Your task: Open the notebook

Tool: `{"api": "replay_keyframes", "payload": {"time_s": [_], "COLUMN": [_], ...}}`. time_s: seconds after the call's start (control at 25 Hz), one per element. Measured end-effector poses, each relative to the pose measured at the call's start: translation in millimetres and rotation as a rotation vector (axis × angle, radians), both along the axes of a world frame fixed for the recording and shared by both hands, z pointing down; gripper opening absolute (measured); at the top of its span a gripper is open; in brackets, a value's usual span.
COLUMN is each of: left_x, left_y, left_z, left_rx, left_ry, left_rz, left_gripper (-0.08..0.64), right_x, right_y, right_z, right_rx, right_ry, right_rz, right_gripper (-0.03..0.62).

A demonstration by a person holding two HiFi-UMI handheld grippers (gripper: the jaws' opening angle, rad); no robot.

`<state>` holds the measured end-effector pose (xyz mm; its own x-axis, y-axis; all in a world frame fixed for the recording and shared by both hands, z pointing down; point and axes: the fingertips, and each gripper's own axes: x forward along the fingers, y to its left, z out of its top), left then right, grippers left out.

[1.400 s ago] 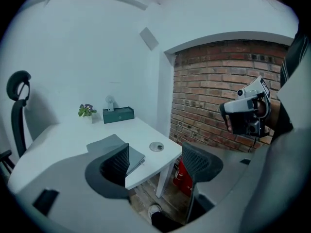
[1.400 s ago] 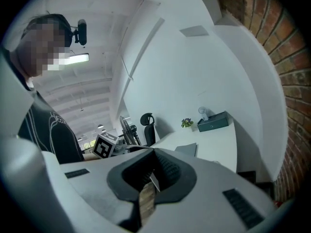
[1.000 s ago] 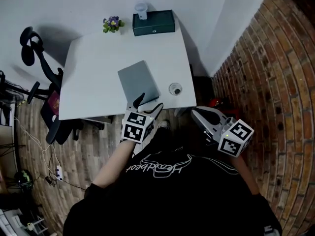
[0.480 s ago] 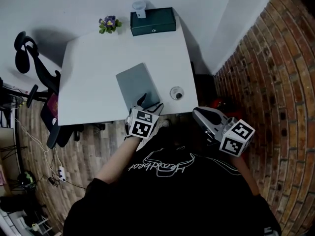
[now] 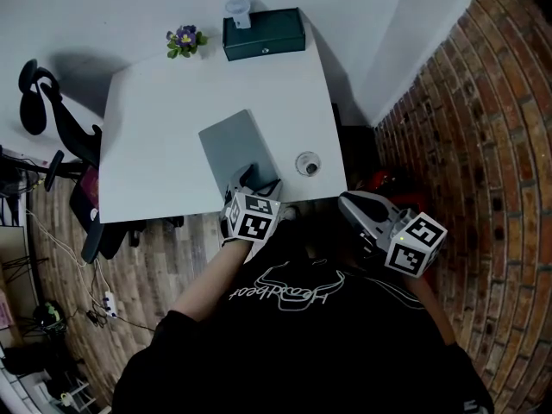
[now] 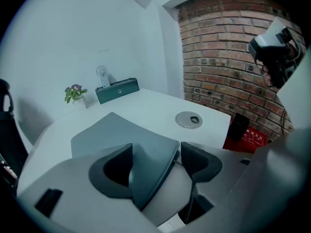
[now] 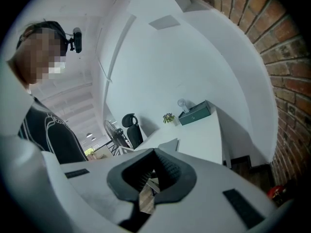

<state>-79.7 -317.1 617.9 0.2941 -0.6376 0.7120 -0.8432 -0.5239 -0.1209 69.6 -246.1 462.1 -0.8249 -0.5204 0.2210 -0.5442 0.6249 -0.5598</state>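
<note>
We have pushed our left gripper (image 5: 259,180) forward, off the near edge of the table (image 5: 155,119) and onto the notebook (image 5: 228,145). A second ago its jaws only just reached the notebook's near edge. Half a second ago they had crept over that edge. Now they stand apart astride the near right corner, and in the left gripper view that corner lies between them. There the corner of the cover looks a little raised, though we cannot be sure. Our head has shifted slightly as well, so the table sits a touch higher and further left in the head view than it did.
</note>
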Motion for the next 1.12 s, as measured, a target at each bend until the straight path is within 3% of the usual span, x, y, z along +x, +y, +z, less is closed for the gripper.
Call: {"api": "replay_keyframes", "payload": {"time_s": [0.4,0.88,1.12], "left_x": [2,11,9], "left_y": [2,8,11], "left_z": [-5,-21,-30], "left_rx": [-0.006,0.010,0.030], "left_ry": [0.028,0.051,0.054], "left_rz": [0.000,0.022,0.012], "left_gripper": [0.258,0.098,0.059], "right_x": [3,3,2], "right_y": [5,15,21], "right_z": [-1,-3,-8], "right_rx": [-0.001,0.010,0.026], "right_ry": [0.000,0.000,-0.006], "right_rz": [0.003,-0.007,-0.012], "right_gripper": [0.002,0.002,0.002]}}
